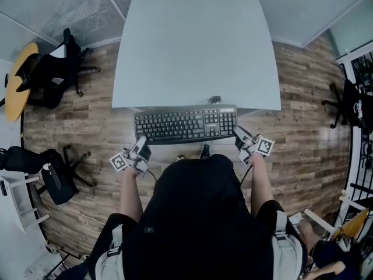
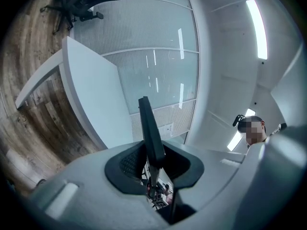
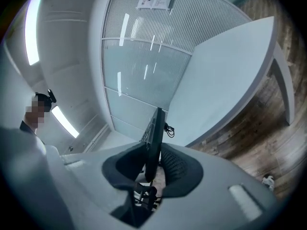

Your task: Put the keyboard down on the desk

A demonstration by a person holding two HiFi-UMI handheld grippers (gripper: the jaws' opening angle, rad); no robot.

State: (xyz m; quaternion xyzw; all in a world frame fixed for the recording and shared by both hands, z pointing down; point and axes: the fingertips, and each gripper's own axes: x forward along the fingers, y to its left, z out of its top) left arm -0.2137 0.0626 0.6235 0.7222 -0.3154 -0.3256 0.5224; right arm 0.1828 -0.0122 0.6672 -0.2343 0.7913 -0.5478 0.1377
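A black keyboard (image 1: pixel 185 124) hangs level in the air just short of the near edge of the white desk (image 1: pixel 195 39). My left gripper (image 1: pixel 140 144) is shut on its left end, my right gripper (image 1: pixel 239 134) on its right end. In the left gripper view the keyboard (image 2: pixel 151 128) shows edge-on between the dark pads, with the desk (image 2: pixel 93 97) ahead to the left. In the right gripper view the keyboard (image 3: pixel 153 140) is also edge-on between the pads, its coiled cable (image 3: pixel 169 130) dangling, and the desk (image 3: pixel 225 75) lies beyond. The cable bundle (image 1: pixel 214 100) rests at the desk's near edge.
Black office chairs stand at the left (image 1: pixel 55 74) and lower left (image 1: pixel 46 171), beside a round wooden table (image 1: pixel 20 77). Another chair (image 1: pixel 349 104) sits at the right. Frosted glass walls (image 1: pixel 70 4) run behind the desk. The floor is wood plank.
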